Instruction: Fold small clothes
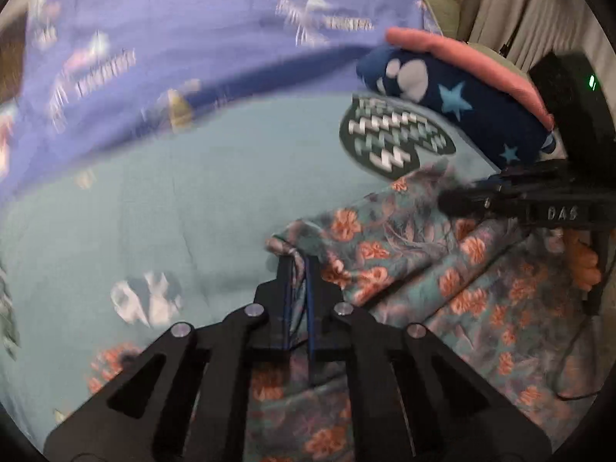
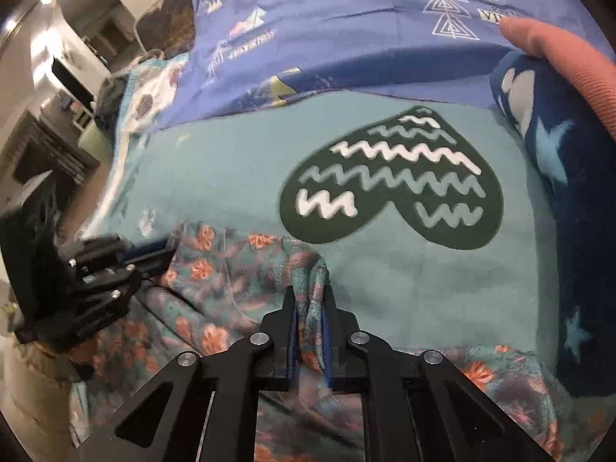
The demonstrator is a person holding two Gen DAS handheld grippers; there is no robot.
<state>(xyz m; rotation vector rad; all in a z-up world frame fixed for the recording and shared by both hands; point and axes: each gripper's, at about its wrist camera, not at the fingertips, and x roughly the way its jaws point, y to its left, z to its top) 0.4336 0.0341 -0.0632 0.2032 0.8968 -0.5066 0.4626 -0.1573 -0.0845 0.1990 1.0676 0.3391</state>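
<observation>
- Floral cloth, teal with orange flowers, is the small garment (image 1: 404,254) I am folding; it lies bunched on the teal bed cover (image 1: 192,200), toward the near edge of the bed.
- My left hand-held gripper (image 1: 298,265) is clenched on a corner of the garment, the fabric pinched between its two fingers.
- My right hand-held gripper (image 2: 308,300) is likewise clenched on a gathered fold of the same garment, cloth standing up between its fingers.
- From the left wrist view the right hand-held gripper sits off to the right, over the garment's far edge; the two grips are near one another along that one edge.
- I judge this to be the carry stage of a fold: an edge is gripped at two points and lifted a little off the bed.
- Next I would need to bring both grips across the garment together, keeping the edge taut and level, then let go once it lies flat.
- A stack of folded clothes (image 2: 558,146), navy with stars under pink, sits by the right edge of the bed, beyond the dark green heart print (image 2: 392,184).
</observation>
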